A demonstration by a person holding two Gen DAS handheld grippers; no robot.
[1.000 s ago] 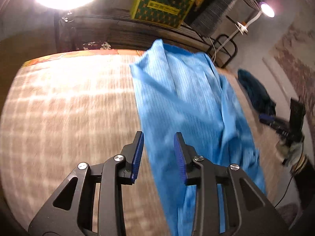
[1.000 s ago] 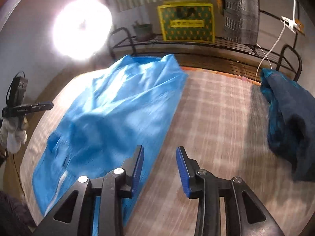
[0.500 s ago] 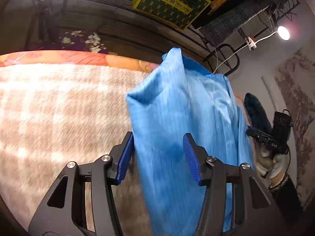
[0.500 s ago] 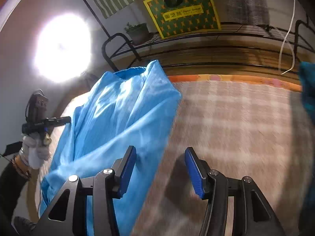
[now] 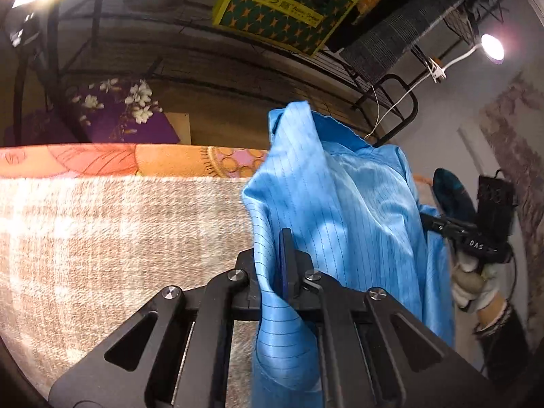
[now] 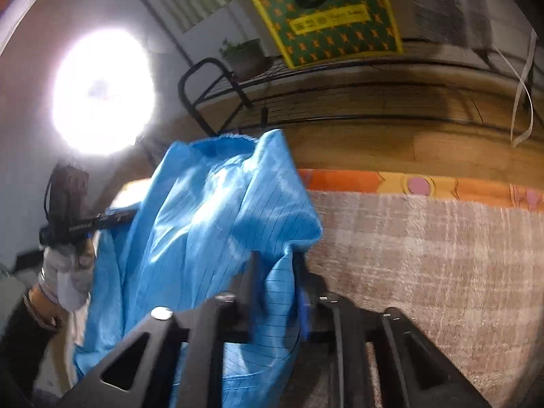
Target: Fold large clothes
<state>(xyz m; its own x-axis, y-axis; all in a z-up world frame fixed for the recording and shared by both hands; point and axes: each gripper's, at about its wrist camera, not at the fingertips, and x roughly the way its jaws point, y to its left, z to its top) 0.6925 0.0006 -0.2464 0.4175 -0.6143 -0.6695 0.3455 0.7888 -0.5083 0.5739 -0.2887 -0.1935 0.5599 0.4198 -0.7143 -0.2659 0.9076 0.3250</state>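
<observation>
A large light-blue pinstriped garment (image 5: 346, 210) is raised off the beige plaid blanket (image 5: 119, 231). My left gripper (image 5: 280, 268) is shut on its left edge, with cloth bunched between the pads and draped over the jaws. In the right wrist view the same garment (image 6: 210, 224) hangs to the left, and my right gripper (image 6: 275, 289) is shut on its right edge. The right gripper also shows in the left wrist view (image 5: 472, 238), and the left gripper in the right wrist view (image 6: 85, 224). The garment's lower part is hidden behind the grippers.
An orange patterned blanket edge (image 5: 136, 159) runs along the far side. Behind it stands a black wire shelf (image 6: 340, 68) with a green-and-yellow box (image 5: 285, 10). A dark blue garment (image 5: 452, 197) lies at the right. Bright lamps (image 6: 102, 91) glare.
Both grippers were open over the garment and have shut on its edges. The garment has been lifted off the blanket and both views have tilted upward.
</observation>
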